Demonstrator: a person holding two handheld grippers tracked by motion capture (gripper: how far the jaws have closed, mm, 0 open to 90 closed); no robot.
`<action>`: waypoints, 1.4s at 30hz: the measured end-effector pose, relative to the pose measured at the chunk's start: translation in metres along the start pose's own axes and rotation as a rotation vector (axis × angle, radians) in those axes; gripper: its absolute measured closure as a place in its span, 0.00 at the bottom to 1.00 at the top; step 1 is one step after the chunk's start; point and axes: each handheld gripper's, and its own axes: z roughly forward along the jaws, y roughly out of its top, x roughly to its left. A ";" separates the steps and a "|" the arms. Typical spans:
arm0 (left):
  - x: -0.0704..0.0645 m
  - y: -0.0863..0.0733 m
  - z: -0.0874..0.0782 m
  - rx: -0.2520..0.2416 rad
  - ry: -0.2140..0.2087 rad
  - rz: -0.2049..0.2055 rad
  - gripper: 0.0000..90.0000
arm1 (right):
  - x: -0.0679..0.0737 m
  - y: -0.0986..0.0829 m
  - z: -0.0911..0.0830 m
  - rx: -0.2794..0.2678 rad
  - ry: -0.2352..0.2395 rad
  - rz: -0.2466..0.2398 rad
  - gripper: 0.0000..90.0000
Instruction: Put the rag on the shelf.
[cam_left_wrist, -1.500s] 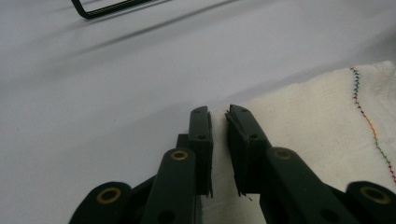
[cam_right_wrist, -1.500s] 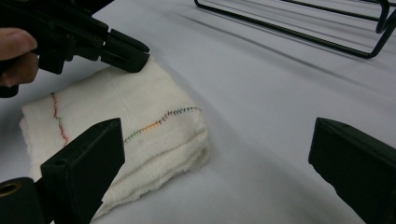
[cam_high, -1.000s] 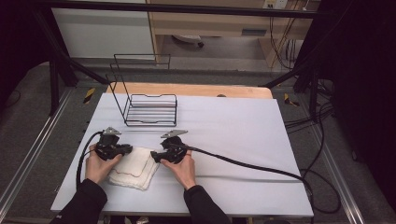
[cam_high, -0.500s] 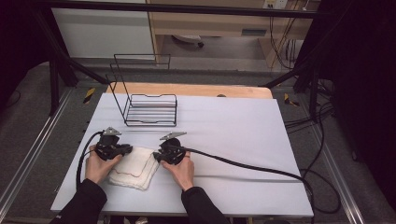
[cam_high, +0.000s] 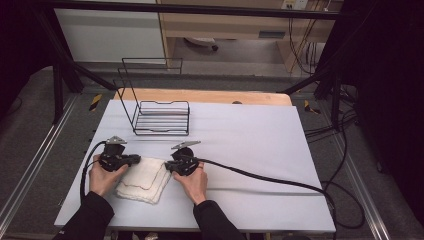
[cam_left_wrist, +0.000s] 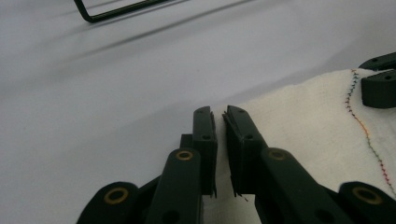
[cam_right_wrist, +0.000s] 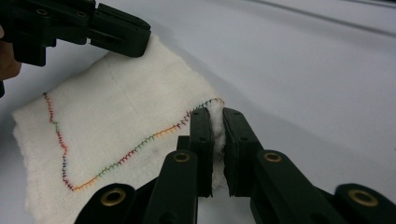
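Note:
A folded white cloth (cam_high: 144, 179) with multicoloured stitching lies near the table's front left edge. My left gripper (cam_high: 134, 160) is at its far left corner; in the left gripper view the jaws (cam_left_wrist: 219, 116) stand shut on the edge of the cloth (cam_left_wrist: 299, 126). My right gripper (cam_high: 168, 166) holds the far right corner. In the right gripper view it (cam_right_wrist: 215, 116) is shut, with the cloth (cam_right_wrist: 116, 121) pinched between its jaws. The left gripper (cam_right_wrist: 123, 39) appears there at the cloth's opposite corner, and the right gripper (cam_left_wrist: 378, 84) appears at the right edge of the left gripper view.
A black wire rack (cam_high: 162, 117) stands at the back left of the white table (cam_high: 250, 145); its base rod (cam_left_wrist: 116, 9) is visible ahead of the left gripper. A black cable (cam_high: 260, 177) trails right from the right gripper across the table.
The right gripper has shifted slightly left toward the cloth's corner. The left gripper and the cloth have barely moved.

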 end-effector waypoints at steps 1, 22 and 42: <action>0.000 0.000 -0.002 -0.011 0.000 -0.005 0.92 | 0.000 0.000 0.000 0.000 0.000 0.000 0.93; -0.015 0.000 -0.058 -0.215 -0.009 0.036 0.92 | 0.018 0.012 -0.039 -0.147 0.061 -0.085 0.93; -0.029 0.006 -0.088 -0.348 -0.004 0.050 0.93 | 0.032 0.030 -0.073 -0.238 0.059 -0.172 0.93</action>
